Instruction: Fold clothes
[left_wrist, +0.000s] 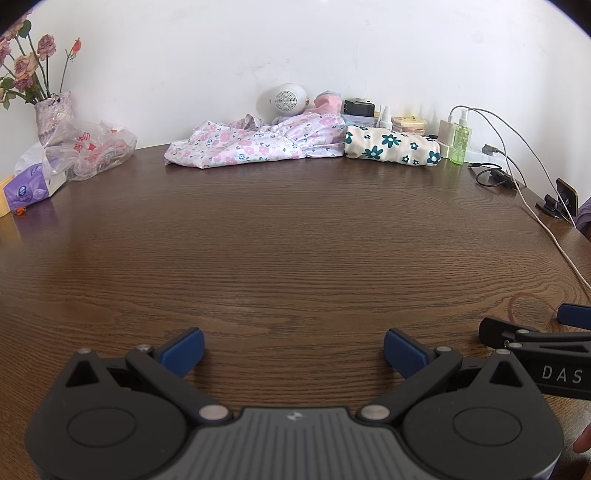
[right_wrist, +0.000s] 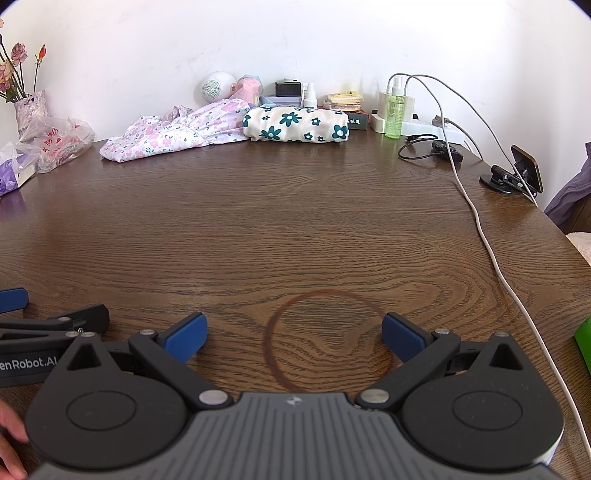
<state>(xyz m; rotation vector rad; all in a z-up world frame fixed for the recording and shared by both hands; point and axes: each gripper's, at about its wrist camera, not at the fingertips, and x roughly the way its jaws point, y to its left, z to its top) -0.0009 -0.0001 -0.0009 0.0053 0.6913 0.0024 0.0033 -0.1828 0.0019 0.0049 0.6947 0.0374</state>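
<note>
A crumpled pink-flowered garment (left_wrist: 255, 142) (right_wrist: 177, 129) lies at the far edge of the brown wooden table (left_wrist: 295, 240) (right_wrist: 295, 221). Right of it sits a folded cream cloth with teal flowers (left_wrist: 393, 147) (right_wrist: 295, 123). My left gripper (left_wrist: 293, 349) is open and empty, low over the near table edge. My right gripper (right_wrist: 293, 334) is open and empty, beside it on the right, over a dark ring mark (right_wrist: 325, 339). Both are far from the clothes. The right gripper also shows at the left wrist view's right edge (left_wrist: 535, 332).
A vase of dried roses (left_wrist: 51, 110), plastic bags (left_wrist: 92, 147) and a tissue pack (left_wrist: 29, 188) stand back left. A white speaker (left_wrist: 288, 98), bottles (left_wrist: 460, 140), chargers and a white cable (right_wrist: 491, 251) lie back right. A phone on a stand (right_wrist: 524, 171) is at the right edge.
</note>
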